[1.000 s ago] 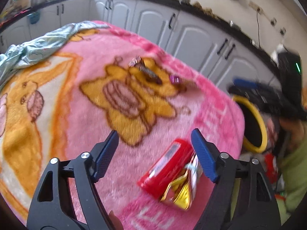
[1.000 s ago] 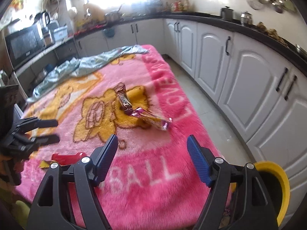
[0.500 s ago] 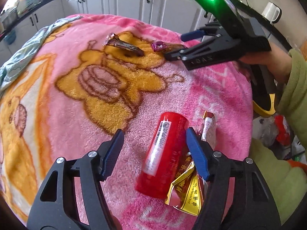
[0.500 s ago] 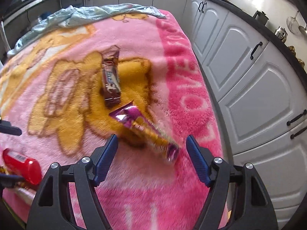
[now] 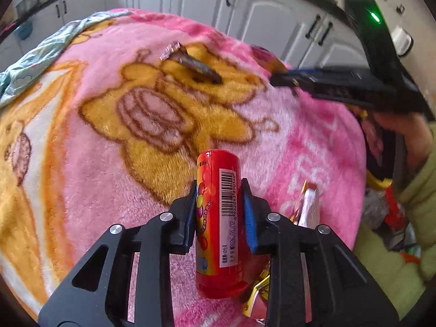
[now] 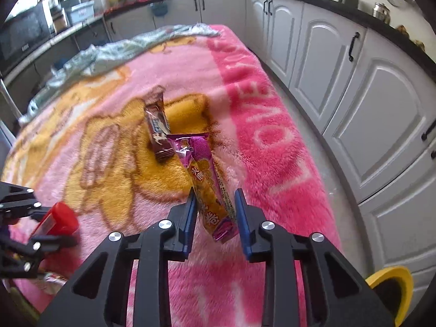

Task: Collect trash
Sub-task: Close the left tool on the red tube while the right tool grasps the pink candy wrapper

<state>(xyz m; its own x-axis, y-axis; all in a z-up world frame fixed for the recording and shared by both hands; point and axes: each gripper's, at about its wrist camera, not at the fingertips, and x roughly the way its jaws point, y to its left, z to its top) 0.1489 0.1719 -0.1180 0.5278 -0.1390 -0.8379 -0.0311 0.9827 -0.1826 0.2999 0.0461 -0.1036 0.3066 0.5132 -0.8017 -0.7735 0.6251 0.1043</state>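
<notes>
Red cylindrical tube (image 5: pixel 218 218) clamped in L gripper (image 5: pixel 219 209) jaws.

red tubes (image 5: pixel 218 218): 1 | snack wrappers (image 6: pixel 159 125) (image 6: pixel 209 179) (image 5: pixel 305 212): 3 | tools (image 5: pixel 219 204) (image 6: pixel 215 212): 2

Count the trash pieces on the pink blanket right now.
4: red cylindrical candy tube between the left fingers, purple-and-gold snack wrapper between the right fingers, brown chocolate-bar wrapper mid-blanket, gold foil wrapper beside the tube. More may be hidden.

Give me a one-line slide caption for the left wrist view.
Left gripper clamps a red candy tube above the pink blanket, foil wrappers lying beside it.
</notes>
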